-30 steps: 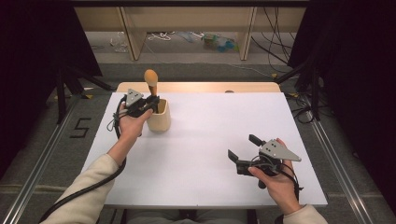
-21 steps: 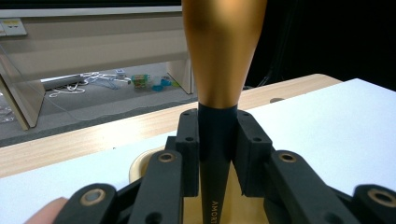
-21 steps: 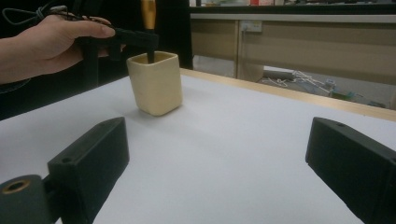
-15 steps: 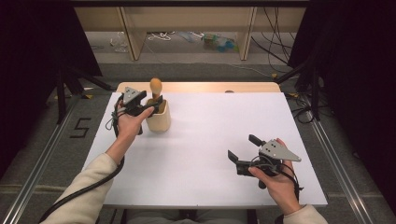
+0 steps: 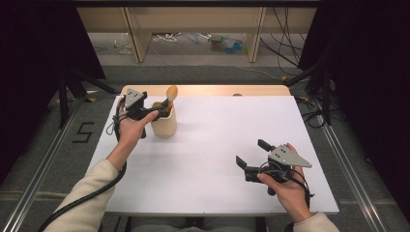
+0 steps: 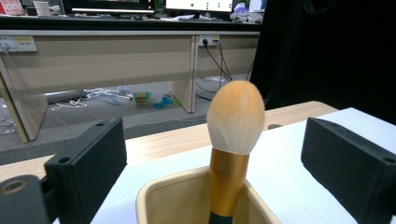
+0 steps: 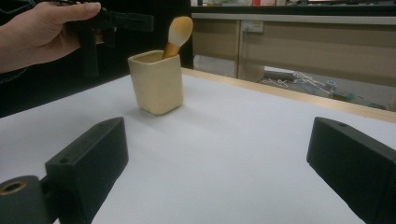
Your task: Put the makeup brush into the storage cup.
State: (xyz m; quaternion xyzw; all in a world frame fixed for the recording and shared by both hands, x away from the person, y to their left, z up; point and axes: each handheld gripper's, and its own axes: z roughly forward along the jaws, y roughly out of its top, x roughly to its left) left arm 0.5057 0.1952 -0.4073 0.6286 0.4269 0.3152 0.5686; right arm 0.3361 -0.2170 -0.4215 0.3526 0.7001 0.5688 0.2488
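Brush [image 6: 235,135] released, left gripper [image 6: 215,158] wide apart.

White table [image 5: 212,145] (cream holder [image 5: 163,124])

A makeup brush [image 6: 235,140] stands in a cream holder [image 6: 187,198], its handle hidden below the rim; the holder's lower body is cut off by the bottom edge of the left gripper view. Beyond the holder, small items on the floor [image 5: 225,42] are too small to identify.
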